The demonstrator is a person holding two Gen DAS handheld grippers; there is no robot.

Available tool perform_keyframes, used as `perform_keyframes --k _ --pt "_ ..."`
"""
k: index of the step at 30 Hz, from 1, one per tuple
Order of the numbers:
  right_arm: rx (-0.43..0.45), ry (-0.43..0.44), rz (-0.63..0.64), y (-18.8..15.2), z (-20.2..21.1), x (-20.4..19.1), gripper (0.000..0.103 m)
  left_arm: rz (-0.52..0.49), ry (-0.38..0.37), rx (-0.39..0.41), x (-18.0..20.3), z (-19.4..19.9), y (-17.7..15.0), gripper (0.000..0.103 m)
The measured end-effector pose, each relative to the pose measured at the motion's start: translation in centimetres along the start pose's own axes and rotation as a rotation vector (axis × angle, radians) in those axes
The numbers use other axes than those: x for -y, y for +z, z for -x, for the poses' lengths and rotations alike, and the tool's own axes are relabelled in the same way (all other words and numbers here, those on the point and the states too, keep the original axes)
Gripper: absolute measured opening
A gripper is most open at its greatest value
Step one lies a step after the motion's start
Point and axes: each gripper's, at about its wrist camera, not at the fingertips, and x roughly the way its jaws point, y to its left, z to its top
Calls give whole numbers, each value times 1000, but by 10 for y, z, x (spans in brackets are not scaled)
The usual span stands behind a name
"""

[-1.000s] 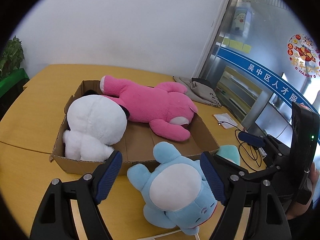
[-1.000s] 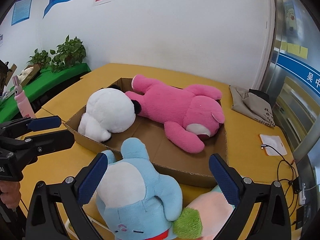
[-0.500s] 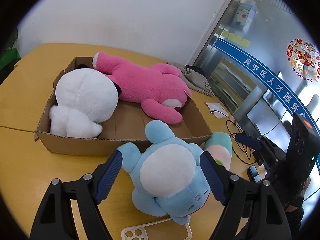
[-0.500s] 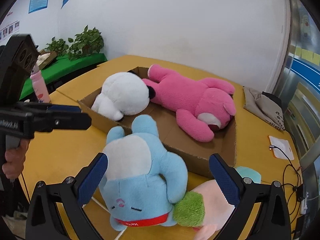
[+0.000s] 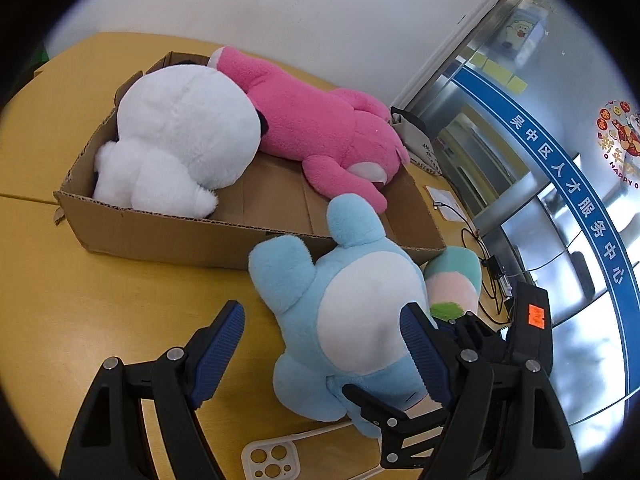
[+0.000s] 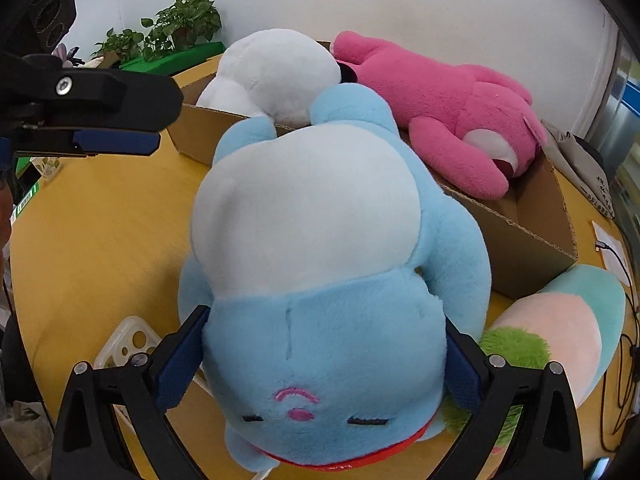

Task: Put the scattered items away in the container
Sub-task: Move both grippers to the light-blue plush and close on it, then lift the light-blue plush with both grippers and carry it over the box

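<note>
A light blue plush toy (image 6: 320, 280) with a white belly lies on the yellow table against the near wall of the cardboard box (image 5: 168, 236). My right gripper (image 6: 320, 364) has a finger on each side of the toy's head, pads touching it. My left gripper (image 5: 320, 344) is open above the table by the toy's belly (image 5: 360, 312); it also shows at the left of the right wrist view (image 6: 112, 140). A white plush (image 5: 184, 136) and a pink plush bear (image 5: 328, 132) lie in the box. A peach-shaped plush (image 6: 560, 328) lies right of the blue toy.
A clear phone case (image 5: 272, 460) and a white cable lie on the table near me. A grey bag (image 6: 580, 168), a card and black cables lie at the right. Green plants (image 6: 176, 28) stand at the back left. A glass wall is on the right.
My right gripper moved down and forward and closed in around the blue toy's head. My left gripper shifted left and nearer; the toy now sits toward its right finger.
</note>
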Motion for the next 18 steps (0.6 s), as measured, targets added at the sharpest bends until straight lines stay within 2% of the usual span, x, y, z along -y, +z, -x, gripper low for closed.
perform_keyframes --k 2,4,7,13,18 --pt "9 25 -18 -1 2 0 102 11 -9 -19 -5 -9 -2 80" --pt "21 56 -30 -4 4 0 100 26 -48 -47 -8 -19 -4 80" --pt "29 132 -59 -10 5 -3 99 31 -71 -73 -9 -29 -6 80" --pt "50 184 -103 -20 8 -3 98 30 -102 -84 -11 -31 -8 80" --pt "58 230 -121 -24 11 -2 96 72 -136 -106 -21 -34 -9 84"
